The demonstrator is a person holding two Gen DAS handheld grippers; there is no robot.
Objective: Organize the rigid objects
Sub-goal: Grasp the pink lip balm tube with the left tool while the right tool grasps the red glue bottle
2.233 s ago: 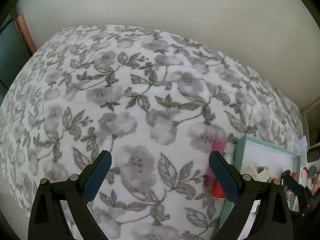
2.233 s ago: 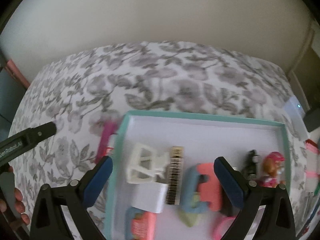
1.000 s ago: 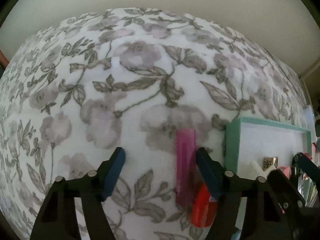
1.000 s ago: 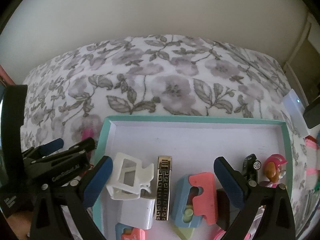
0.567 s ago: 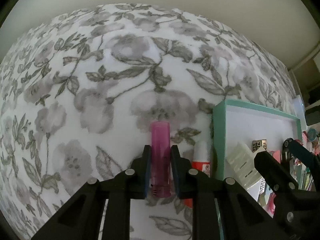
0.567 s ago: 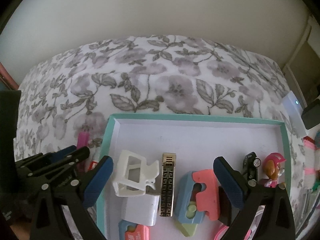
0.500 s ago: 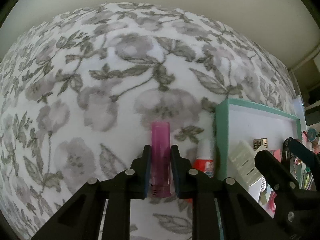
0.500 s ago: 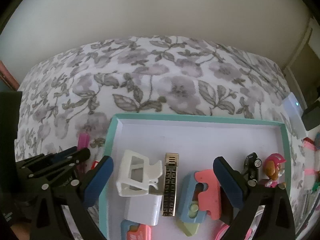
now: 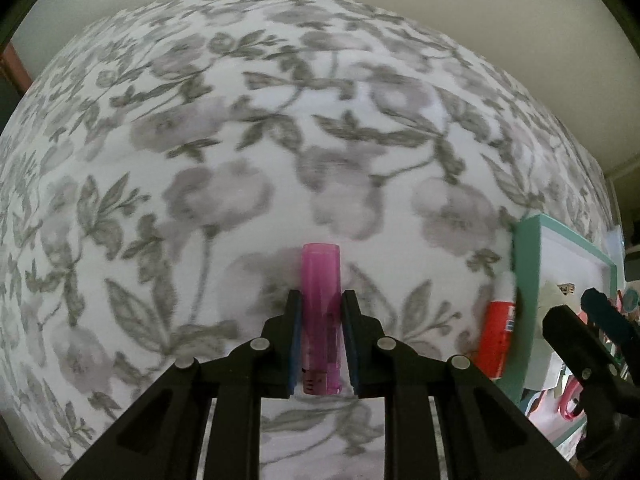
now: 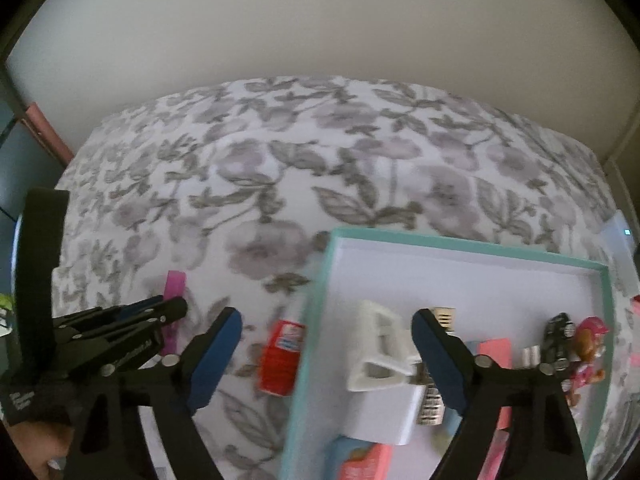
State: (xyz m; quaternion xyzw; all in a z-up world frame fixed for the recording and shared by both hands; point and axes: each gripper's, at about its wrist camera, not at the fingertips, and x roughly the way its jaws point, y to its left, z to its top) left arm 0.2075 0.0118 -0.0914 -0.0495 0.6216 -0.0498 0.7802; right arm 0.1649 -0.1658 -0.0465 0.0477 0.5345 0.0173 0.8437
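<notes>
1. The pink lighter (image 9: 321, 312) is showing as a slim translucent magenta body with a darker base, lying lengthwise between the two blue pads of the left gripper (image 9: 320, 320), over the floral bedspread (image 9: 240, 140)
2. The left gripper's jaws are pressing on both sides of the lighter, whose top end is poking out past the fingertips
3. A red-and-white glue bottle (image 9: 498, 332) is lying on the bedspread just beside the outer wall of the teal tray (image 9: 524, 280), to the right of the lighter
4. The tray is holding a white hair clip (image 10: 380, 348), a white charger block (image 10: 384, 416), a gold patterned bar (image 10: 434, 404), a small black toy car (image 10: 558, 340) and a pink pup figure (image 10: 588, 352)
5. The right gripper (image 10: 326, 336) is closing its jaws over the tray's left wall, with the glue bottle and hair clip in the gap but nothing pinched
</notes>
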